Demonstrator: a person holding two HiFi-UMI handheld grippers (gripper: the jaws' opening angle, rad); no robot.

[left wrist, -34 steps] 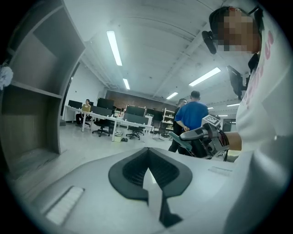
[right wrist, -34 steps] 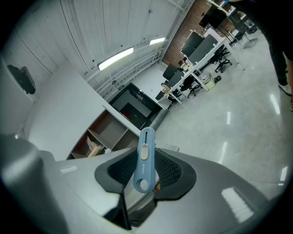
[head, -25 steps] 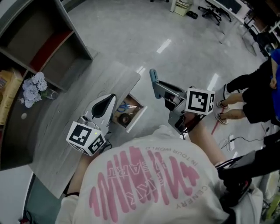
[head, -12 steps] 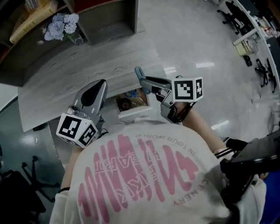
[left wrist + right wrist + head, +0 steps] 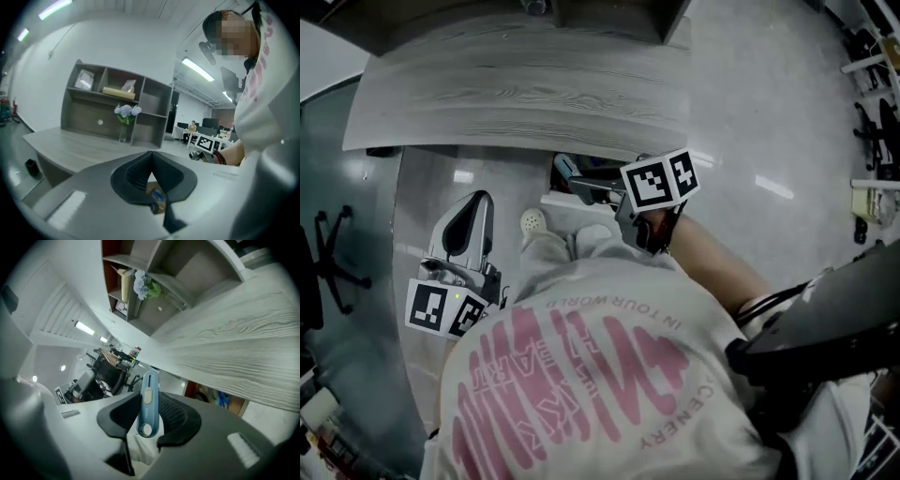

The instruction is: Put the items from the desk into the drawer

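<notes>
My right gripper (image 5: 598, 192) is shut on a blue utility knife (image 5: 567, 171), which sticks out past its pads (image 5: 149, 390). It hangs just below the front edge of the grey wooden desk (image 5: 534, 94), at the open drawer (image 5: 567, 199). The gripper hides most of the drawer. In the right gripper view the drawer's inside (image 5: 216, 397) shows under the desk edge, with something blue in it. My left gripper (image 5: 478, 202) is shut and holds nothing (image 5: 151, 161). It hangs over the floor to the left of the drawer.
A shelf unit (image 5: 117, 101) with a vase of pale flowers (image 5: 125, 111) stands at the back of the desk. A light shoe (image 5: 532, 222) rests on the floor by the drawer. An office chair base (image 5: 333, 253) stands at the far left.
Both grippers have dropped from above the desk top to below its front edge. The right one still carries the knife and is now at the drawer. The head view has swung round.
</notes>
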